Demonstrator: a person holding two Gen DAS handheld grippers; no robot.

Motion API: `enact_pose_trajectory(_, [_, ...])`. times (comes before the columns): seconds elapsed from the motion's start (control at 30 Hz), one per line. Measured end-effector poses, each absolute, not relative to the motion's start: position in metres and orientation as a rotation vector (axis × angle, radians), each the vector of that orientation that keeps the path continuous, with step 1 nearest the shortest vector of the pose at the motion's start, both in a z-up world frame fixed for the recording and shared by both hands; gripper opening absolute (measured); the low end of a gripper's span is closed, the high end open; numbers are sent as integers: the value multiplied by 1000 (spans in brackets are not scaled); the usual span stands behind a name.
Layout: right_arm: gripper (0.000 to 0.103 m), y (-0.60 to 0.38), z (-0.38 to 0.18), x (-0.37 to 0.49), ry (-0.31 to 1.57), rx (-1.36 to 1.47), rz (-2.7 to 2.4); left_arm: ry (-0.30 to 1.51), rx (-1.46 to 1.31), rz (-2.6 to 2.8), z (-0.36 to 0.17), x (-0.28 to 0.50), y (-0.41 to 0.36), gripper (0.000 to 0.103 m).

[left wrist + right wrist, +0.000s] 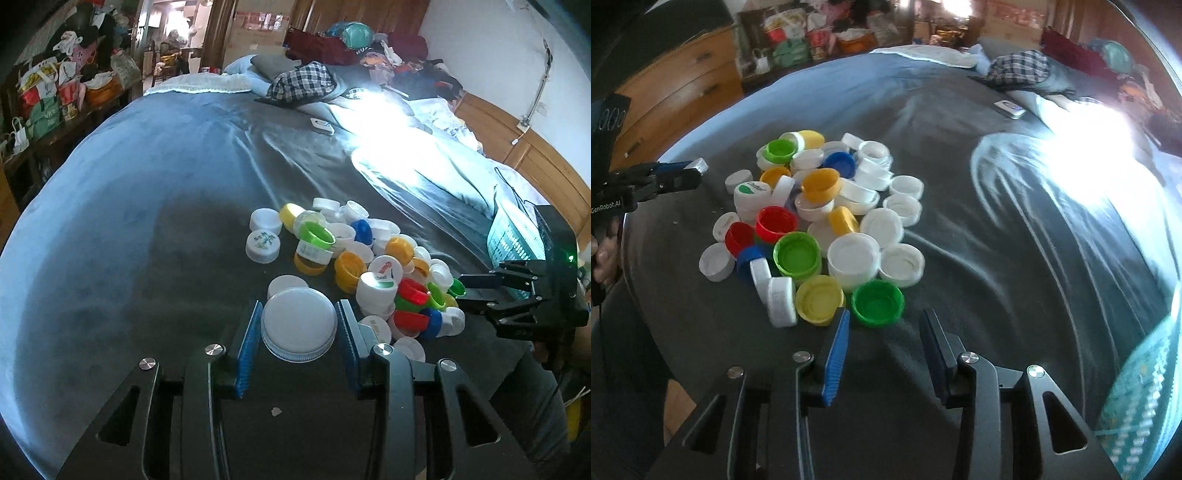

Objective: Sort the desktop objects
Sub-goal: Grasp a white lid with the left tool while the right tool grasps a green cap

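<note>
**Q:** What room is this, and what carries the things?

**A:** Cluttered bedroom. A wide bed (pixel 147 184) under a dark blue-grey blanket carries everything; clothes are heaped at its far end, stuffed bags line a sideboard beyond its left edge, and a glaring patch of light falls on its right side.

**Q:** Where are the things being sorted?

**A:** A pile of bottle caps (pixel 820 218) lies on the blanket near the bed's near edge: white, yellow, green, red and blue, many lying hollow side up, some stacked on others.

**Q:** What are the left tongs (pixel 298 325) doing?

**A:** They are clamped on a large white lid (pixel 298 323), its flat top facing up, held between the blue ribbed pads (pixel 249 343) just beside the pile's near left edge.

**Q:** And the right tongs (pixel 884 328)?

**A:** Apart, holding nothing. A dark green cap (pixel 877 302) sits just ahead of the gap, with a yellow cap (pixel 820 300) next to the left pad.

**Q:** Anything else nearby?

**A:** A teal mesh basket (pixel 515 236) stands toward the bed's right edge, and a small white device (pixel 322 126) lies farther up the blanket.
</note>
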State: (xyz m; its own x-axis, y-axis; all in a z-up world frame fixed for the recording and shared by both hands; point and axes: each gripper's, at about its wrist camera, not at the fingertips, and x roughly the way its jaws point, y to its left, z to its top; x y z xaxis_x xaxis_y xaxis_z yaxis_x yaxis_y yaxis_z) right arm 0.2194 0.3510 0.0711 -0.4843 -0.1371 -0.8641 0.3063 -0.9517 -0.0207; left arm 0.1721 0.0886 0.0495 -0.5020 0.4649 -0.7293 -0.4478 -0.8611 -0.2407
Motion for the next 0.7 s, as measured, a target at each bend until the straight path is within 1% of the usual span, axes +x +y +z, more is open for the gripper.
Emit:
enact_pose_trajectory(0.13, [42,349,65,213,244,1422,-2491,-21,-1158,2344,48,172,89,35])
enact_pose_trajectory(0.17, [35,349,65,213,235,1421,-2494,-20,-1160,2343,48,172,90,35])
enact_pose_trajectory(0.2, [32,349,66,212,231,1421,-2499,-18,-1159,2344,48,172,90,35])
enact_pose_trajectory(0.27, [32,349,69,214,233,1422,-2517,-18,-1155,2345,50,173,91,35])
enact_pose_trajectory(0.4, [32,357,86,223,180,1396,-2580,-23,-1136,2361,57,176,92,35])
enact_pose_trajectory(0.57, [32,370,121,239,100,1315,-2676,-19,-1112,2379,71,183,96,35])
enact_pose_trajectory(0.7, [32,378,150,252,79,1247,-2740,-2,-1088,2386,85,187,105,35])
